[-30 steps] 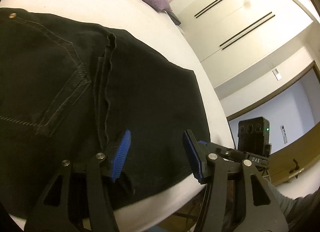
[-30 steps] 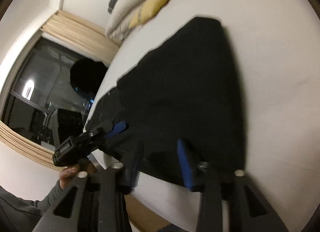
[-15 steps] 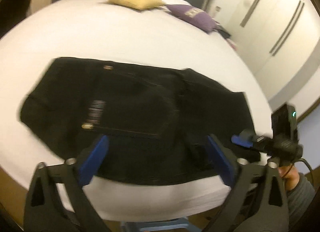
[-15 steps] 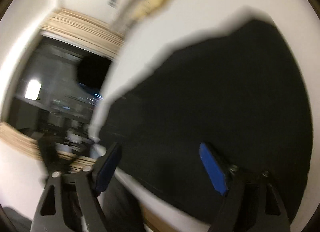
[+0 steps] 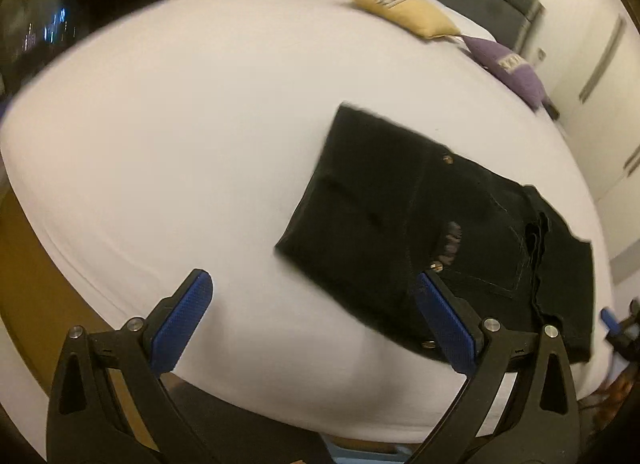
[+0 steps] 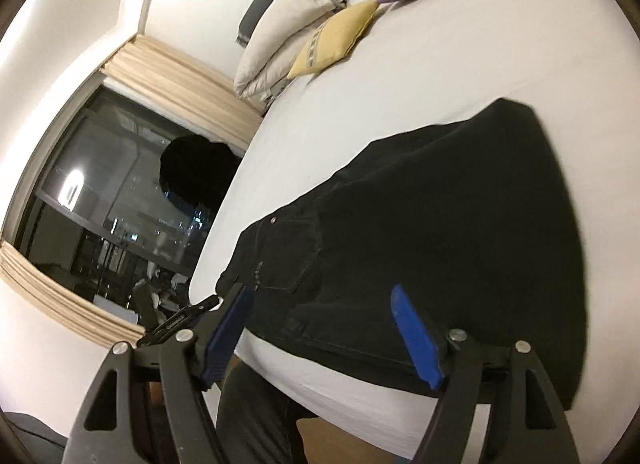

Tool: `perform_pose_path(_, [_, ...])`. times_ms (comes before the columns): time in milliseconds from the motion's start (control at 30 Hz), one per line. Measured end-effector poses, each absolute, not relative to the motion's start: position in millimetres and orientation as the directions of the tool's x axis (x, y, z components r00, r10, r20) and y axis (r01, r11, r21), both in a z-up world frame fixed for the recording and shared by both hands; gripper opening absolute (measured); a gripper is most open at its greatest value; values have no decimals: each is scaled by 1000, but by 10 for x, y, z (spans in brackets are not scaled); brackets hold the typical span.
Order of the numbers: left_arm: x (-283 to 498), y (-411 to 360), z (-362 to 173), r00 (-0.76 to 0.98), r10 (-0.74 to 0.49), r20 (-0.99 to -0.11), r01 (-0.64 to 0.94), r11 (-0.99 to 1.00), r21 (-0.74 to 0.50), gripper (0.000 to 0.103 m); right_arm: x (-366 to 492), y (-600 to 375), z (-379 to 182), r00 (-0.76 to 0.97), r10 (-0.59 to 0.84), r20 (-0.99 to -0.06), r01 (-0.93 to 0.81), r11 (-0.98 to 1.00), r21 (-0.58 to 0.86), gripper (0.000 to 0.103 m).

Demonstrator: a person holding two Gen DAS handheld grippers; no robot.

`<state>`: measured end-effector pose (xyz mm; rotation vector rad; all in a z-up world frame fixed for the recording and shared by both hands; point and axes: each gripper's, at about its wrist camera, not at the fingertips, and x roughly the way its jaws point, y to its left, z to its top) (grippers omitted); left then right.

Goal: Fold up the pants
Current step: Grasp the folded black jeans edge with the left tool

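Black pants (image 5: pixel 432 224) lie folded into a compact rectangle near the front edge of a white bed (image 5: pixel 180 144). In the right wrist view the pants (image 6: pixel 440 224) fill the middle, with a pocket and rivet showing. My left gripper (image 5: pixel 316 324) is open and empty, raised above the bed, left of the pants. My right gripper (image 6: pixel 324 328) is open and empty, above the pants' near edge. The tip of the right gripper shows at the far right of the left wrist view (image 5: pixel 616 324).
A yellow cushion (image 5: pixel 404 12), a purple cushion (image 5: pixel 508 64) and white pillows (image 6: pixel 288 24) lie at the head of the bed. A dark window (image 6: pixel 112 208) with beige curtains is on the left. Wardrobe doors (image 5: pixel 600 76) stand on the right.
Both grippers have opened wide and pulled back up from the pants. The left gripper has swung left, so the pants now sit to its right.
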<state>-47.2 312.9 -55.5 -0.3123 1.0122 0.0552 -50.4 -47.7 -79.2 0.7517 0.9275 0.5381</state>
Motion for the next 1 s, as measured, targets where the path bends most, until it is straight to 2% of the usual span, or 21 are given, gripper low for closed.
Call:
perform_pose_path(100, [-487, 3362, -783, 500, -200, -843, -241, 902, -357, 103, -549, -403, -790, 479, 713, -513, -109, 628, 771, 75])
perform_pose_path(200, [-529, 3490, -896, 520, -306, -797, -237, 845, -479, 103, -591, -401, -797, 468, 722, -509, -112, 620, 777, 75])
perform_pose_path(367, [-606, 3721, -932, 577, -379, -723, -255, 758, -600, 101, -559, -435, -887, 460, 728, -508, -101, 612, 785, 75])
perform_pose_path(533, [-592, 3721, -1023, 609, -481, -630, -207, 671, -712, 99, -594, -466, -982, 452, 735, -506, -104, 607, 788, 75])
perform_pose_path(567, [-591, 3721, -1038, 610, -488, -625, -202, 667, -717, 96, -616, -473, -966, 450, 737, -504, -107, 605, 789, 75])
perform_pose_path(667, [-564, 3697, -1081, 625, -546, -557, -185, 590, -786, 78, -629, -455, -973, 444, 739, -507, -106, 605, 789, 75])
perform_pose_path(933, [-447, 3777, -1478, 661, -615, -429, -242, 366, -899, 66, -659, -457, -974, 442, 746, -499, -109, 596, 795, 75])
perform_pose_path(1000, [-449, 3818, -1532, 669, -621, -408, -244, 334, -910, 50, -672, -456, -971, 440, 748, -498, -108, 594, 797, 75])
